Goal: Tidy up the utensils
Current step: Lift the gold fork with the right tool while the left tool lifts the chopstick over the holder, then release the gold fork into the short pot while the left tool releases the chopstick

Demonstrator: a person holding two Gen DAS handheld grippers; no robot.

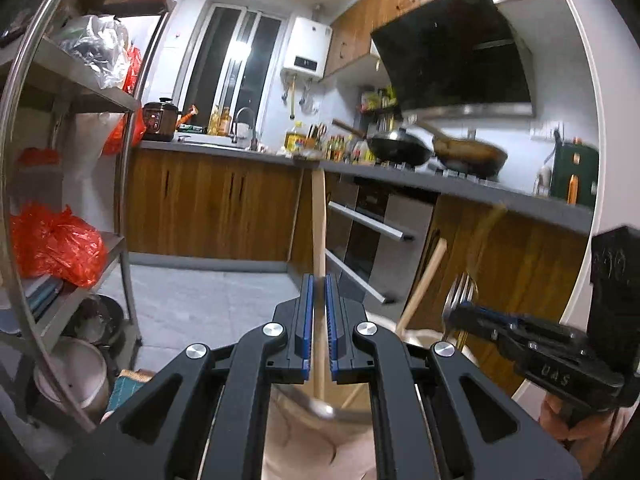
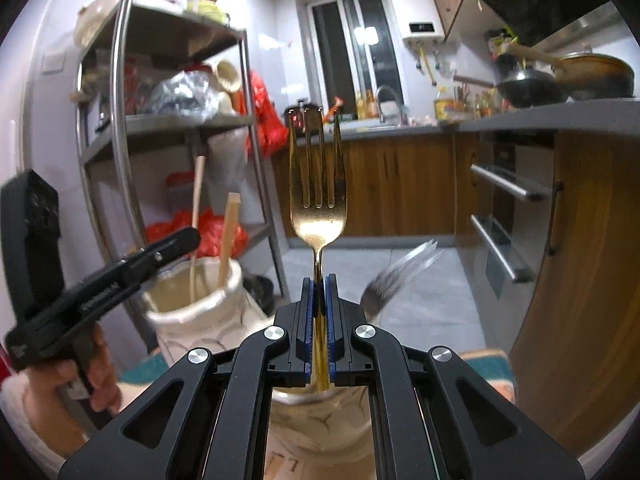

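Note:
My left gripper (image 1: 319, 280) is shut on a wooden chopstick (image 1: 319, 216) that stands upright between the blue pads. A second chopstick (image 1: 424, 280) leans to its right. My right gripper (image 2: 319, 280) is shut on a gold fork (image 2: 318, 184), tines up. A silver fork (image 2: 400, 276) sticks out just right of it, blurred. A cream ceramic holder (image 2: 200, 312) at lower left of the right wrist view holds two chopsticks (image 2: 228, 236); my left gripper (image 2: 176, 244) hovers over it. Another cream jar (image 2: 320, 432) sits under my right gripper. The right gripper shows in the left wrist view (image 1: 460, 312).
A metal shelf rack (image 2: 120, 120) with red bags (image 1: 56, 240) stands on the left. The counter (image 1: 400, 176) carries two woks (image 1: 400, 148), bottles and a sink. An oven with bar handles (image 1: 368, 220) sits below. A grey tiled floor (image 1: 200, 292) lies ahead.

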